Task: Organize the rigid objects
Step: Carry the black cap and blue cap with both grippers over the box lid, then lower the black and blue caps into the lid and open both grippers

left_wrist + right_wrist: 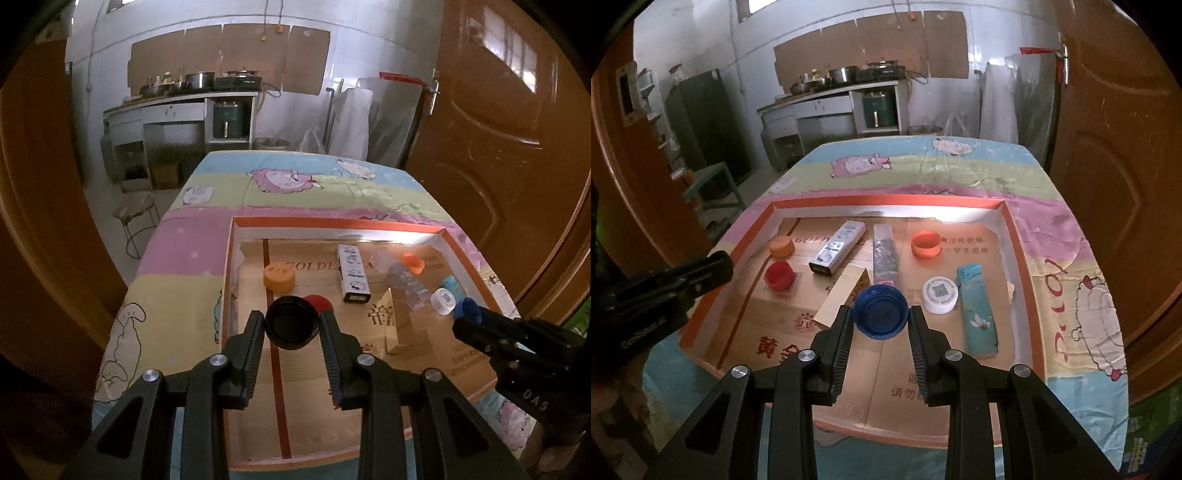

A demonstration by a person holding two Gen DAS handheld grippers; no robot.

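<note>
Both hands are mid-carry, I'd judge: the left tool point(291, 325) is clamped on a black cap point(291, 327), the right tool point(880, 318) on a blue cap point(880, 311), each held over the orange-rimmed tray point(1015, 236) lined with cardboard. The next move likely calls for picking a spot to group caps, perhaps by the red cap point(779, 276) and orange cap point(781, 246) at the tray's 10 o'clock, then lowering and letting go without knocking neighbours. The room is a bare kitchen with brown doors point(1123, 147) either side and pots on a far counter point(831, 94) at 12 o'clock. The worktop point(923, 173) wears a pastel cartoon cloth. Within the tray, a teal lighter point(977, 314) lies at 4 o'clock, a white cap point(940, 294) just beside it.
</note>
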